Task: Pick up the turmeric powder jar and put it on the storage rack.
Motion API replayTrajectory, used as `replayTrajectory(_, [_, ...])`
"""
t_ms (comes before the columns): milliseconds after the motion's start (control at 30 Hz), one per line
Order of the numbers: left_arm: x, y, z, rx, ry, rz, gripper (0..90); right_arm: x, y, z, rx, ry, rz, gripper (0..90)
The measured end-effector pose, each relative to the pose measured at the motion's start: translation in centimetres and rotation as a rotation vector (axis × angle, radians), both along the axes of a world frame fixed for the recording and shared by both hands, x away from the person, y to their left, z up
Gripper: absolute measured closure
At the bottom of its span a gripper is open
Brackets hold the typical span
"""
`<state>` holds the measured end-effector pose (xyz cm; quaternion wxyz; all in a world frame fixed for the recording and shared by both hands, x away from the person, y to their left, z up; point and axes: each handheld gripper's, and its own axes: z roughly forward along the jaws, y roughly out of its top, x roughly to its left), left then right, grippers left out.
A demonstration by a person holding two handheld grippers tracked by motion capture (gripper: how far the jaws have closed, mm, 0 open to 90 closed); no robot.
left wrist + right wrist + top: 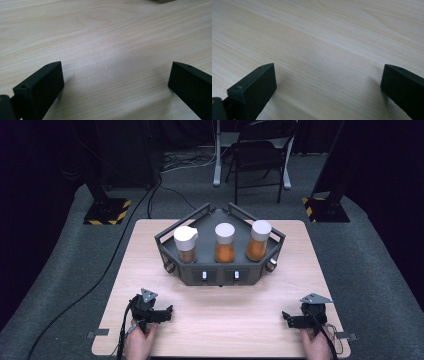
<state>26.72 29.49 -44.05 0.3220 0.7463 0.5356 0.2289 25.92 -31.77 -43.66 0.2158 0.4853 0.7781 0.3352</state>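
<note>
At the near edge of the worktop [220, 320] the left claw [167, 312] and the right claw [286, 316] rest low on the wood, one in each hand, well apart from each other and pointing inward. Both stand wide open with nothing between the jaws; the two gripper views look along the spread black jaws onto bare wood grain. Farther back, in the middle of the worktop, sits one dark angular rack [220, 275], and in it stand three jars with white lids in a row: the left jar [185, 245], the middle jar [224, 243] and the right jar [258, 241], each partly filled with orange-brown powder. The jars look tall and narrow, so a claw that comes in too high or off-centre would likely tip one against its neighbour or the rack's rail; the left jar's lid seems to sit askew, and a knock there could spill powder.
</note>
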Motion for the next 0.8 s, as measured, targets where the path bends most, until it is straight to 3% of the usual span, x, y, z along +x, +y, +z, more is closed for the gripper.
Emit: replayTrajectory(800, [0.05, -0.03, -0.01, -0.001, 0.000, 0.001, 0.2, 0.07, 0.03, 0.01, -0.001, 0.000, 0.000, 0.0])
